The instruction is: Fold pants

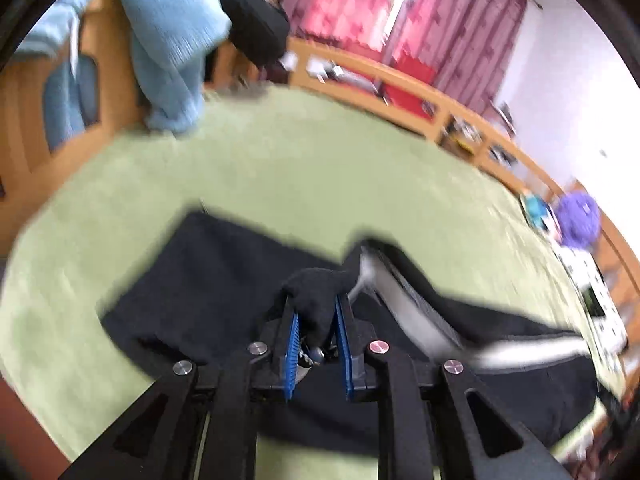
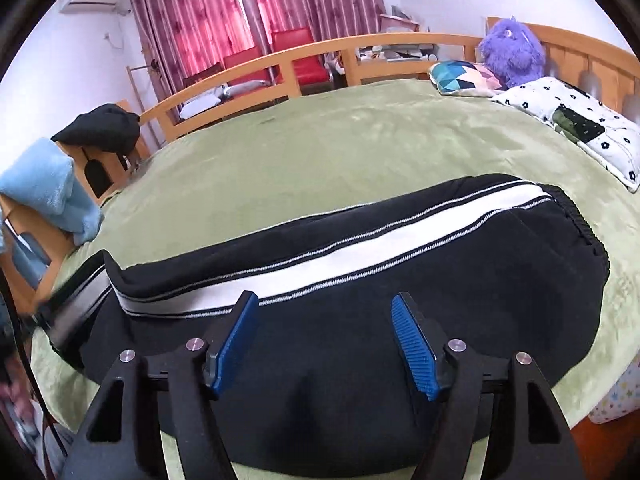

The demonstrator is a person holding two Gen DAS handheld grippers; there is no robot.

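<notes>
Black pants (image 2: 440, 292) with a white side stripe (image 2: 360, 248) lie on the green bed cover (image 2: 340, 152), waistband toward the right. My right gripper (image 2: 324, 304) is open and empty, its blue pads just above the black cloth near the front edge. In the blurred left wrist view my left gripper (image 1: 316, 300) is shut on a bunched piece of the black pants (image 1: 192, 280) and holds it lifted; the striped leg (image 1: 404, 312) trails to the right.
A wooden bed rail (image 2: 280, 60) runs along the far side. A blue blanket (image 2: 52, 188) and a black garment (image 2: 104, 128) hang on the footboard at left. A purple plush toy (image 2: 512, 52), a patterned cushion (image 2: 464, 76) and a floral quilt (image 2: 572, 120) sit at right.
</notes>
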